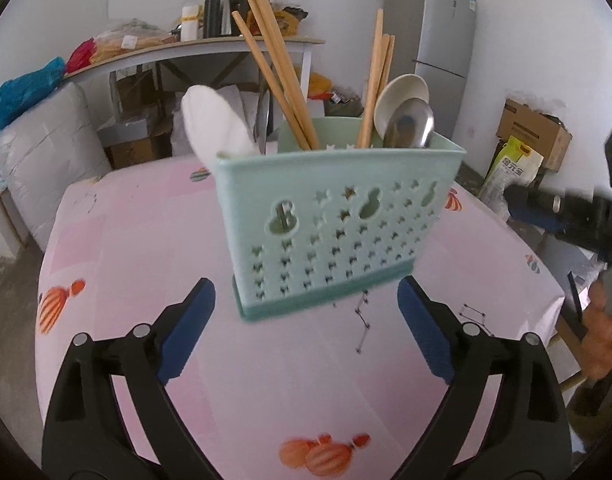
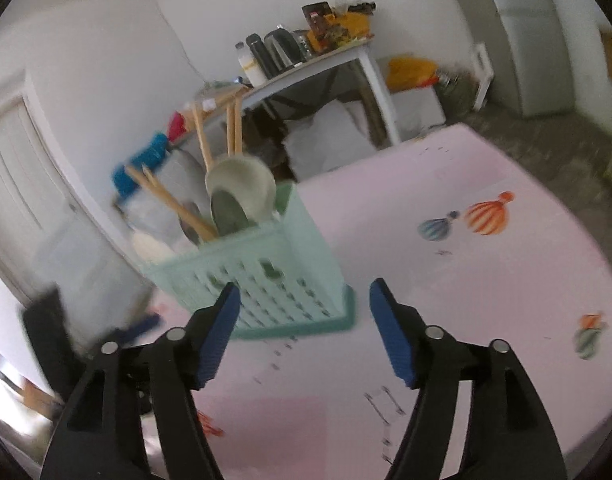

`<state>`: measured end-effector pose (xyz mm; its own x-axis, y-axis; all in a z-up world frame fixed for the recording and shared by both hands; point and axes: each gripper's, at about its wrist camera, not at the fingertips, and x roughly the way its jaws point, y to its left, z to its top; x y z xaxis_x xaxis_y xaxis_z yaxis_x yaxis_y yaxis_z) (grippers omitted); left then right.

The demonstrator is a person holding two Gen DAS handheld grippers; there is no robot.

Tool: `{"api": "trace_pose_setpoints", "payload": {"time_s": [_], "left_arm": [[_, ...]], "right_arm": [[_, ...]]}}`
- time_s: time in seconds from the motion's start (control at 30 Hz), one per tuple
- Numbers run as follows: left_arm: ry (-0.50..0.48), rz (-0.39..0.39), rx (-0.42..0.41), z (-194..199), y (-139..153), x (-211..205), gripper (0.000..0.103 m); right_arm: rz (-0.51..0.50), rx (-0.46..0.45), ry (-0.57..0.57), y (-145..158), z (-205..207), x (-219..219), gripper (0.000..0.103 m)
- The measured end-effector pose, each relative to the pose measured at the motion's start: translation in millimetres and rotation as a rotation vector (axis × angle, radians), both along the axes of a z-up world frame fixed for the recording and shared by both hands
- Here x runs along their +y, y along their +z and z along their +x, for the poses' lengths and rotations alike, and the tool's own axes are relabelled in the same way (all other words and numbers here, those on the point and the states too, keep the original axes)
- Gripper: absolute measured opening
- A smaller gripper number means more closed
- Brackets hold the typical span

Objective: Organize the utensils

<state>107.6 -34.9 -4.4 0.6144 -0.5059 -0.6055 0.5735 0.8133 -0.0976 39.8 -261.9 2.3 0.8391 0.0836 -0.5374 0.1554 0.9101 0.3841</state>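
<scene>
So the mint utensil caddy (image 1: 338, 236) sits upright on the pink counter (image 1: 145, 240), packed with chopsticks (image 1: 281, 72) and spoons (image 1: 410, 124). Left claw (image 1: 306, 320) and right claw (image 2: 306, 328) both gape wide near it, holding nothing.

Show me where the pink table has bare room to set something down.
Free: the pink balloon-print tablecloth left of the perforated mint-green plastic utensil caddy, the strip between the caddy and the open left claw, and the wide stretch to its right in the right wrist view. Crowded: only the caddy, packed with wooden chopsticks and spoons.
</scene>
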Motion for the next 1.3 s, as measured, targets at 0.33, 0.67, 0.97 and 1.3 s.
{"api": "trace_pose_setpoints", "payload": {"time_s": [0.33, 0.67, 0.97, 1.3], "left_arm": [[0.141, -0.012, -0.012, -19, 23, 16, 0.094], [0.325, 0.089, -0.066, -16, 43, 19, 0.094], [0.437, 0.265, -0.084, -18, 51, 19, 0.094], [0.494, 0.289, -0.037, -26, 45, 32, 0.094]], "right_arm": [[-0.350, 0.089, -0.145, -11, -22, 55, 0.097], [-0.381, 0.120, -0.123, -6, -22, 68, 0.097], [-0.414, 0.135, -0.168, 9, -22, 71, 0.097], [-0.443, 0.168, -0.266, 20, -30, 53, 0.097]]}}
